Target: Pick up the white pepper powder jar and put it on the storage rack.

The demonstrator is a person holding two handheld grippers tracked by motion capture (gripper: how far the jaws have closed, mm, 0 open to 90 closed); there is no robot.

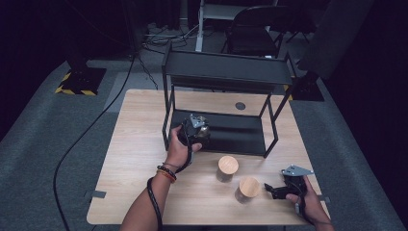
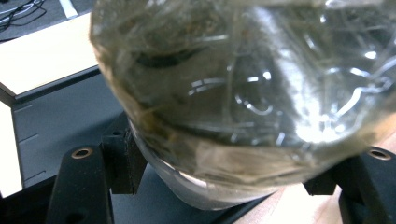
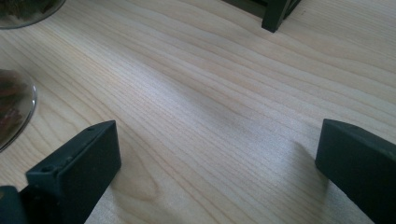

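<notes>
My left gripper (image 1: 198, 131) is shut on a clear glass jar (image 1: 204, 132), held tilted over the left end of the black rack's lower shelf (image 1: 235, 134). Seen along the left gripper (image 2: 224, 175), the jar (image 2: 243, 93) looms large between the black jaws, with brownish contents inside. Two more jars with round wooden lids (image 1: 227, 165) (image 1: 249, 186) stand on the table in front of the rack. My right gripper (image 1: 270, 189) rests low at the table's front right, just right of the nearer jar, open. Bare wood lies between the right gripper's (image 3: 215, 158) jaws.
The black two-level metal rack (image 1: 226, 72) stands at the back of the wooden table (image 1: 139, 159). One of its legs (image 3: 274, 16) and the glass edges of two jars (image 3: 14, 112) (image 3: 28, 9) appear in the right gripper view. A chair (image 1: 250, 29) stands behind the table.
</notes>
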